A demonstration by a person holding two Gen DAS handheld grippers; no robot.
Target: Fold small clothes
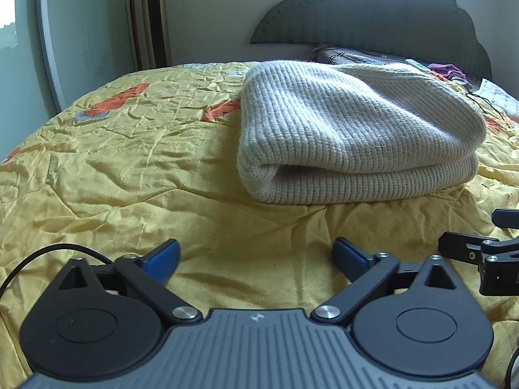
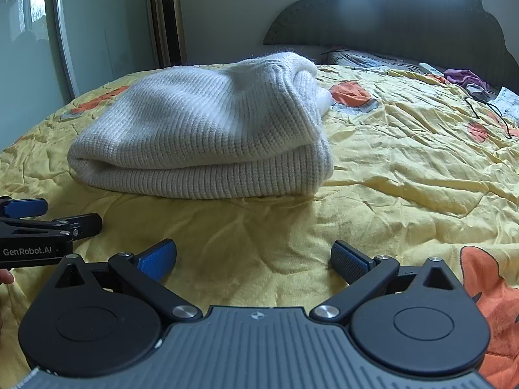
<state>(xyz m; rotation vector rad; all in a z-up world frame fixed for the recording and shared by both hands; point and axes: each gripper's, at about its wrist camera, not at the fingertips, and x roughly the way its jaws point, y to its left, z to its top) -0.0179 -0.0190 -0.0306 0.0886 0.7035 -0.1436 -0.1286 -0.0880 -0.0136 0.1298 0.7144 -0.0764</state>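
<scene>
My left claw (image 1: 254, 261): spread wide, blue pads apart at the bottom of the left wrist view, nothing between them, only bedspread below.
My right claw (image 2: 253, 261): also wide, pads parted low in the right wrist view, gripping nothing.
Sweater (image 1: 353, 129): cream ribbed knit, folded into a thick bundle with the rounded fold facing me. It sits right of centre in the left wrist view and left of centre in the right wrist view, clear of both claws.
Bedspread (image 1: 129, 168): yellow, glossy and creased, with orange flower patches; the sweater lies on it.
Claws together: side by side; my right one's black frame pokes in at the right edge of the left view, my left one's at the left edge of the right view.
Headboard (image 1: 389, 16): dark grey, cloud-shaped, upper right.
Tower fan (image 1: 155, 19): gold, standing upright at upper left.
Purple cloth (image 2: 464, 76): small heap near the headboard, far right.
</scene>
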